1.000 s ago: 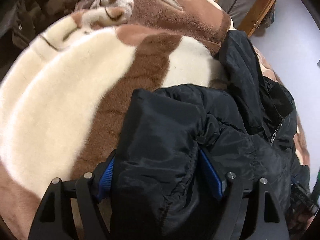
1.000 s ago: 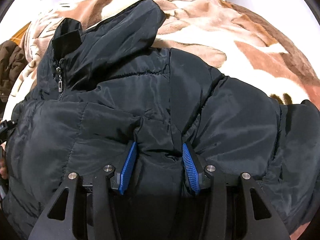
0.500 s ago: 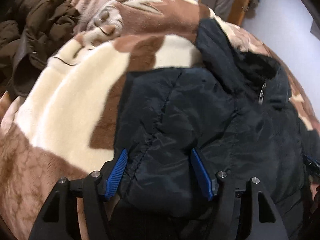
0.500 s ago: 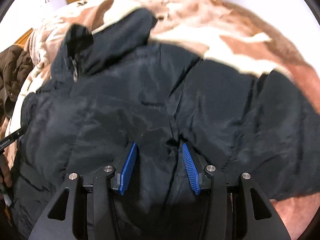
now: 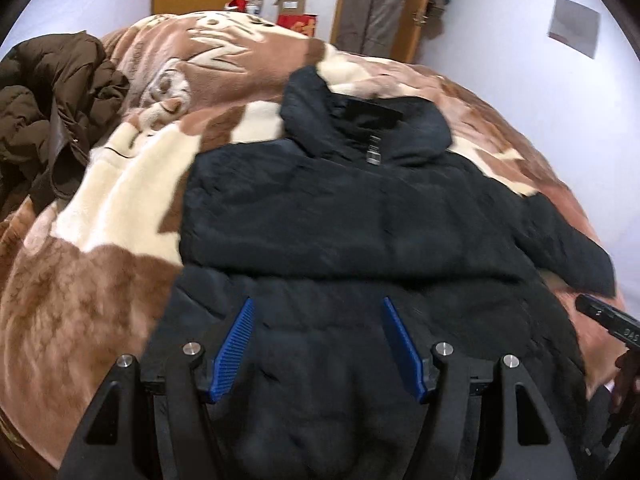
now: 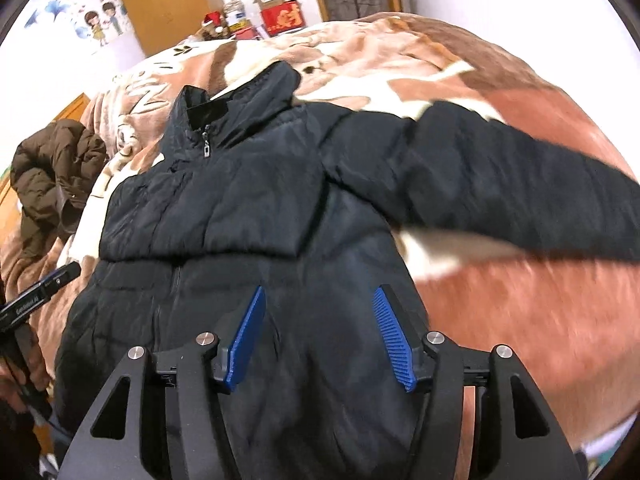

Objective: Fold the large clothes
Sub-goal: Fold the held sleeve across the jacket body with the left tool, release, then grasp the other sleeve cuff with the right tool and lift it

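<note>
Under both open grippers (image 5: 318, 344) (image 6: 320, 336): black jacket (image 5: 360, 220), flat, w/o contact.

A jacket (image 5: 360, 224) lies on a blanket-covered bed (image 5: 100, 280), collar toward boxes (image 5: 294, 10) behind; another coat (image 5: 52, 108) lies left.

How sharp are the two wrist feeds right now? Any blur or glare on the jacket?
Left wrist: black jacket smeared by motion blur, gripper fingers crisp. Right wrist: collar zipper sharp, outstretched sleeve and blanket streaked. Fisheye bows the bed in both views; no glare on the fabric.
</note>
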A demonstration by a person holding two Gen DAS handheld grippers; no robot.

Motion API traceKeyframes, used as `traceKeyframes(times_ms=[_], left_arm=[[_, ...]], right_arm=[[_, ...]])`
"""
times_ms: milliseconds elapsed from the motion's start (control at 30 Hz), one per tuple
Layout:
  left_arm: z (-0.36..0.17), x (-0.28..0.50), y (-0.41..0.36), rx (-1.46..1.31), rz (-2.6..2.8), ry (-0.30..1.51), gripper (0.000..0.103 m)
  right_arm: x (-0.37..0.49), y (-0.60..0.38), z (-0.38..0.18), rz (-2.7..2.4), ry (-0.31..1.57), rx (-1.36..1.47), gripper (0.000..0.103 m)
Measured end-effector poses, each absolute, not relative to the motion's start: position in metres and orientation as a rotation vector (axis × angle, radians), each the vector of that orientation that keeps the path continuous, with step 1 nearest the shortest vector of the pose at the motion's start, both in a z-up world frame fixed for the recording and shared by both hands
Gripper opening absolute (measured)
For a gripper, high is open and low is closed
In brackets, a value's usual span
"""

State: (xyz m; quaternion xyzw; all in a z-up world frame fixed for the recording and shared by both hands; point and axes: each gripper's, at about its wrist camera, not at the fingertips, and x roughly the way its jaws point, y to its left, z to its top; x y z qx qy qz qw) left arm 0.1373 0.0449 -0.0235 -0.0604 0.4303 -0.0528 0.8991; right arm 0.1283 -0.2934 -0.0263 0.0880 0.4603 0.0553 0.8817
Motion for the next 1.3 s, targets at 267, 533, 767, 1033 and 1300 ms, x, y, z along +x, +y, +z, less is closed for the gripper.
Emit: traceKeyframes(times_ms=[267, 533, 767, 1033, 1300], left_arm=[[-0.024, 0.108, 0.003, -0.124, -0.191, 0.938, 0.068], [-0.013, 0.119, -0.02, -0.09, -0.204, 0.907, 0.068], [-0.024, 0.144, -0.028, -0.072, -0.201, 0.929, 0.068], [-0.066, 0.194, -0.066, -0.013, -0.248, 1.018, 0.068], [-0.095, 0.249, -0.114, 0.015, -0.271, 1.051, 0.068]], right_arm=[[0.1, -0.339, -0.026, 0.039, 0.961, 0.283, 0.057], [0.102, -0.384, -0.026, -0.05, 0.923, 0.365, 0.065], [0.122, -0.445, -0.049, -0.169, 0.928, 0.483, 0.066], [0.148, -0.521, -0.08, -0.284, 0.919, 0.622, 0.066], [0.164, -0.574, -0.089, -0.315, 0.8, 0.78, 0.066]])
